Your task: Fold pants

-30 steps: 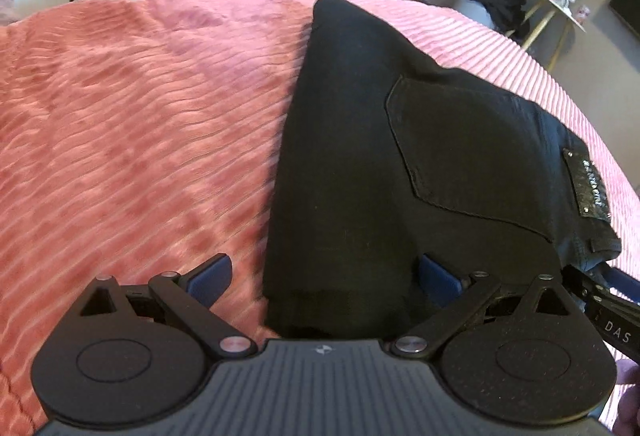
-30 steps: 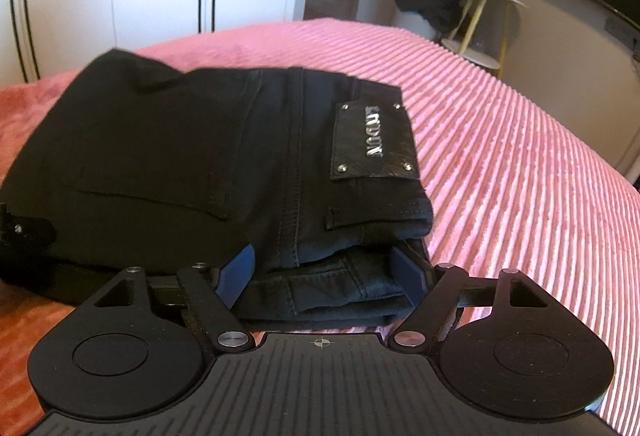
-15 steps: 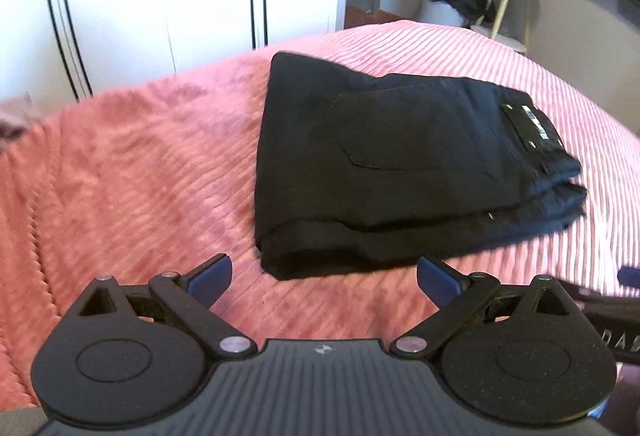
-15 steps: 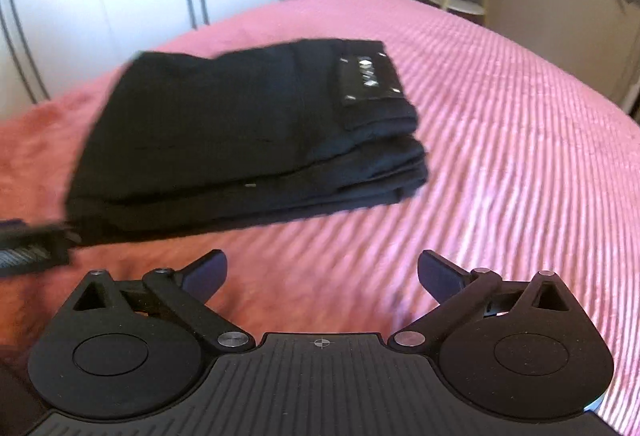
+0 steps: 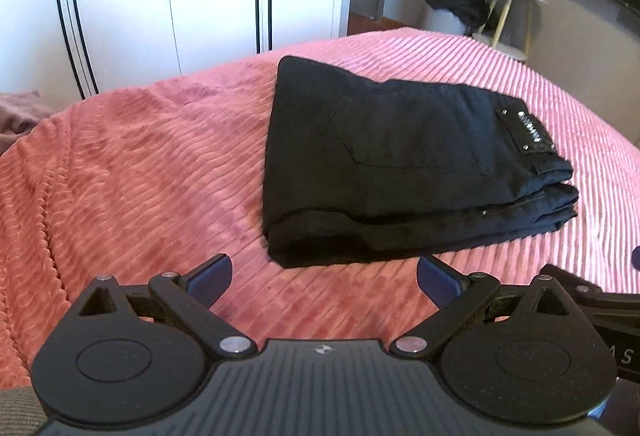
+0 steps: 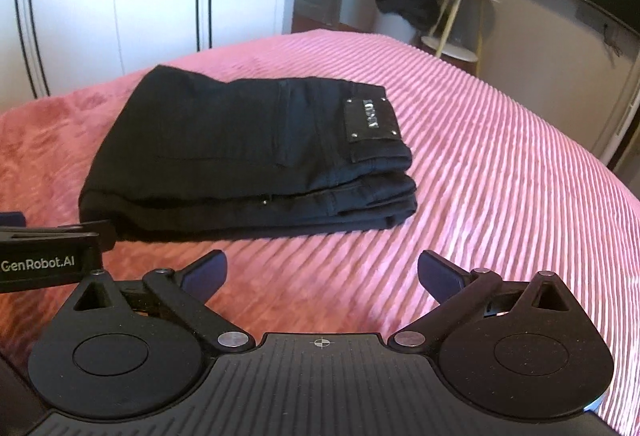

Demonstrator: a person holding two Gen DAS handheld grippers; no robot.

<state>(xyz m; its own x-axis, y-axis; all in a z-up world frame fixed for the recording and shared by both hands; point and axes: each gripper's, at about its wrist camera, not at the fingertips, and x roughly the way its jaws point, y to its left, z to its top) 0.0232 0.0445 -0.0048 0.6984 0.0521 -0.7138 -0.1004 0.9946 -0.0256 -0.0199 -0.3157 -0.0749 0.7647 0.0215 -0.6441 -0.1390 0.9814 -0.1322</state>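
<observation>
One bed [image 5: 120, 171] under a ribbed pink cover is carrying one pair of black pants [image 5: 400, 163], lying near its middle as a compact stack of layers with the back pocket and one label patch [image 6: 370, 119] facing up. The folding is looking finished, so the sound move is drawing both tools straight off without brushing the stack. Two grippers are hovering short of it: the left gripper [image 5: 324, 274] is standing released and empty, the right gripper [image 6: 322, 272] likewise, its jaws having just been opening with nothing between them.
</observation>
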